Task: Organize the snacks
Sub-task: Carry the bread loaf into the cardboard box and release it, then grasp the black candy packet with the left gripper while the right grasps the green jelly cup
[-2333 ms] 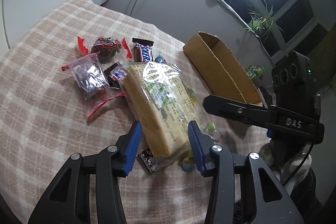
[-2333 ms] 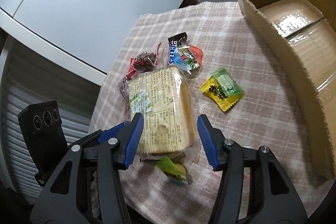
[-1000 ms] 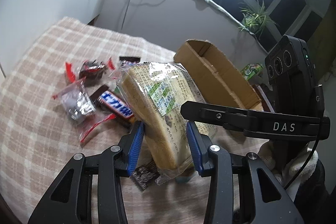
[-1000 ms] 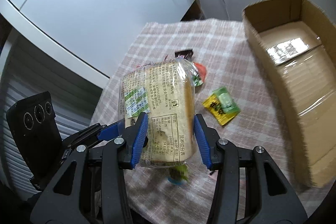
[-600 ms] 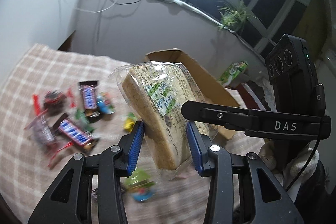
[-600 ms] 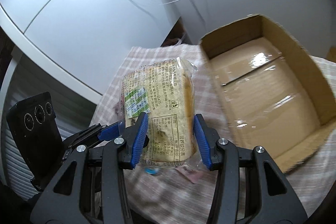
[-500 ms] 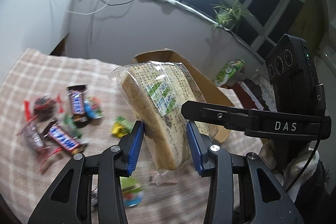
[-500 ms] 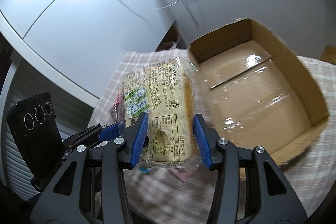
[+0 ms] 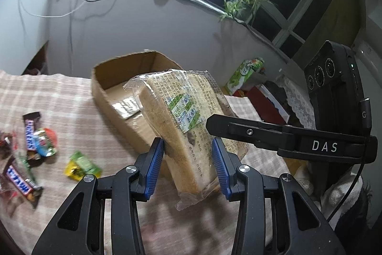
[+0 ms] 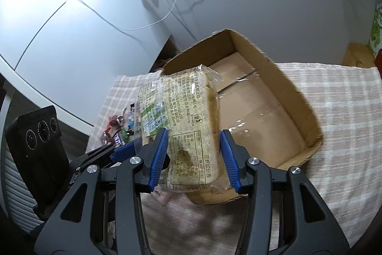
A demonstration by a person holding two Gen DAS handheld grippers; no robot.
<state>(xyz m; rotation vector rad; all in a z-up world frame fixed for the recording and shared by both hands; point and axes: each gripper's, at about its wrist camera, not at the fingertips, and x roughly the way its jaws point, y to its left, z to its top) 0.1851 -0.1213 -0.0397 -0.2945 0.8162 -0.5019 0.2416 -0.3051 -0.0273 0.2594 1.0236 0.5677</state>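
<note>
From the left wrist view, the left gripper (image 9: 188,166) has its blue pads squeezed on the near end of a bag of bread (image 9: 181,121). The bread is up in the air, right in front of the cardboard box (image 9: 114,111). The box looks empty where its floor can be seen. Out to the left of the box, small snacks lie on the checked cloth (image 9: 59,97): candy bars (image 9: 29,133), a yellow-green packet (image 9: 81,166) and a red-blue sweet (image 9: 44,141). So I think nothing is put away yet. The bread comes first, and all the small snacks are left. The far left ones are blurry and cut off by the edge.

From the right wrist view, the right gripper (image 10: 193,157) also has its pads pressed on the bread (image 10: 188,116), from the other side. The bread hangs just over the near corner of the box (image 10: 298,97). The bread hides part of the box floor. Left of the box, only a few snack wrappers (image 10: 117,126) peek out behind the bread, too small to name.
</note>
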